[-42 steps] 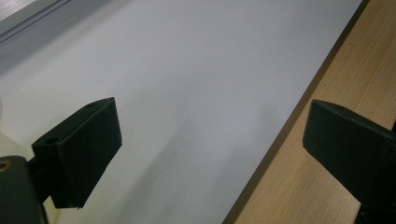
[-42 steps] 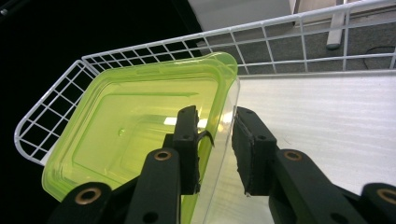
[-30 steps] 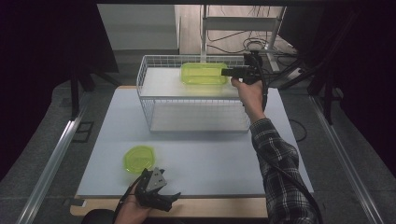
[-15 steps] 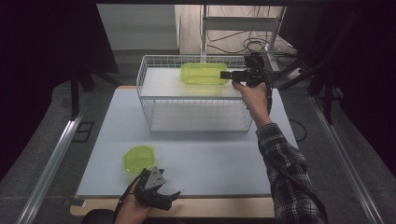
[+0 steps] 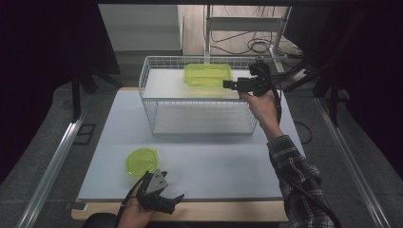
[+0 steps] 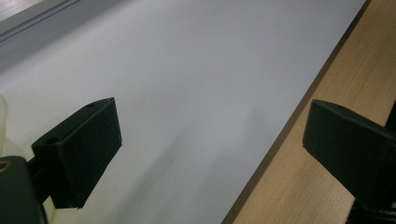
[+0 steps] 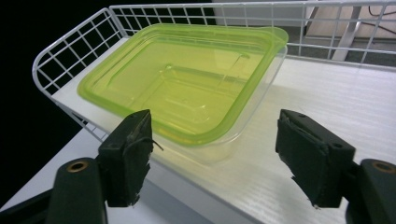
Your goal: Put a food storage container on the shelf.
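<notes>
Inside: green-lidded clear container (image 7: 187, 88) resting on upper shelf of white wire basket (image 5: 157, 102), just ahead of right gripper (image 7: 212, 156), jaws just opened wide, nothing clamped; small green lid (image 5: 141, 161) flat on table (image 5: 214, 161) beside left gripper (image 6: 210, 144), spread wide, empty.

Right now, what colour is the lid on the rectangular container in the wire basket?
Translucent lime green lid, over a clear base; clearest in the right gripper view.
</notes>
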The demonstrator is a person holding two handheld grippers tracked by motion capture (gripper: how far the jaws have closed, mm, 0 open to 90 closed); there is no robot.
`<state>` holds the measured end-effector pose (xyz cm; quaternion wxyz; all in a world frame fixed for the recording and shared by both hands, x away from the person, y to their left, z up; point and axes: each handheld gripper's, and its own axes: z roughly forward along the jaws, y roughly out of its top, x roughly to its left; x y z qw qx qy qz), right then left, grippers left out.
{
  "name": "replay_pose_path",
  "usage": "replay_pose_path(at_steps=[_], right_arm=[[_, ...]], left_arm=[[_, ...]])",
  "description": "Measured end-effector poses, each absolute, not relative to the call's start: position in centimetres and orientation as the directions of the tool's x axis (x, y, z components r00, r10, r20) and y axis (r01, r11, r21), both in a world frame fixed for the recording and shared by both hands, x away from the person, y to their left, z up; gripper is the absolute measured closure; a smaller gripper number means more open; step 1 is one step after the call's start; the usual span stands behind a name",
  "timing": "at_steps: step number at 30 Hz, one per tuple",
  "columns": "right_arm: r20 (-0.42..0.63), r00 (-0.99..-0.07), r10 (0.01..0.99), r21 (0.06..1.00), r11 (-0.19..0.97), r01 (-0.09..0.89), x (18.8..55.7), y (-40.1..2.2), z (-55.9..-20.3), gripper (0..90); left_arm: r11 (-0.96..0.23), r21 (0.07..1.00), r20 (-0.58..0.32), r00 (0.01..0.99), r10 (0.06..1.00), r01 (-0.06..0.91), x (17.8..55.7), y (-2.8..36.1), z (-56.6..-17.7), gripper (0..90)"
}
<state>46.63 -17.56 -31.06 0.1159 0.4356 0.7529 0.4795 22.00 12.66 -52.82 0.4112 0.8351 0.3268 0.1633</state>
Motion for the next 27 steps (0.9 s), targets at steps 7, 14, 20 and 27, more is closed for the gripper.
replay_pose_path(at_steps=[7,14,20,27], right_arm=[[0.217,-0.631,0.745,0.83,0.199,0.521,45.0,-17.8,-31.2,21.4],[0.17,-0.66,0.732,0.839,0.243,0.486,43.0,-18.4,-31.9,16.1],[0.133,-0.688,0.714,0.844,0.282,0.456,40.9,-18.8,-32.9,12.1],[0.114,-0.713,0.692,0.839,0.317,0.442,38.8,-19.4,-34.8,7.9]], left_arm=[[-0.448,0.796,0.001,0.739,0.673,0.407,22.0,12.7,-52.8,5.0],[-0.438,0.799,-0.013,0.74,0.673,0.412,22.1,12.6,-52.9,4.7],[-0.454,0.788,0.0,0.737,0.676,0.416,22.1,12.6,-53.0,4.7],[-0.46,0.783,0.005,0.735,0.678,0.419,22.1,12.7,-52.9,4.6]])
